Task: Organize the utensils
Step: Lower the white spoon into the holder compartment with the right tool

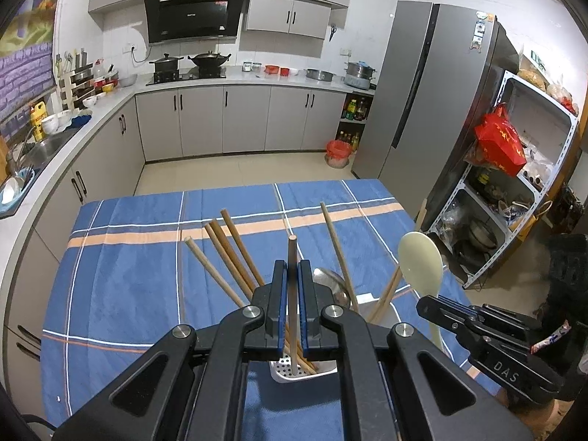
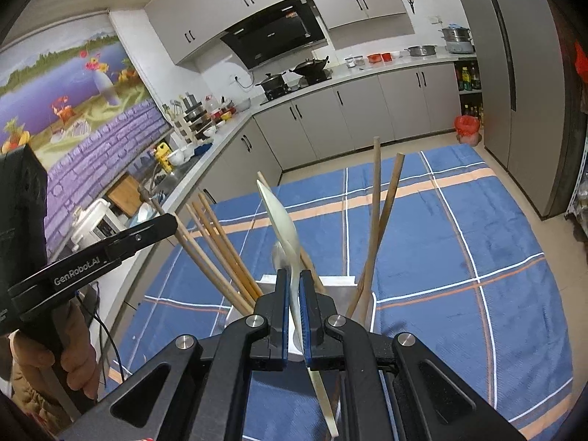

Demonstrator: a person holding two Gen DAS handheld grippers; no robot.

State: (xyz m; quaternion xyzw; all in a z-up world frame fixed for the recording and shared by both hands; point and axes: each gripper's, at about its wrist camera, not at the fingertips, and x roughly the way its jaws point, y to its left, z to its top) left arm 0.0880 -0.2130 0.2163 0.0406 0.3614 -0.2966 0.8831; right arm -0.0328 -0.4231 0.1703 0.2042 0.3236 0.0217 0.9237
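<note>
Left tool (image 1: 293, 275) pinched tight on one wooden chopstick (image 1: 292, 257), tip down in white holder (image 1: 305, 371). Right tool (image 2: 293, 286) squeezing cream rice spoon (image 2: 283, 220), handle over same holder. More chopsticks (image 1: 228, 253) lean inside. Holder on blue-cloth bench (image 1: 128, 257). Risk: chopstick slips sideways, bumps others, tips holder.
</note>
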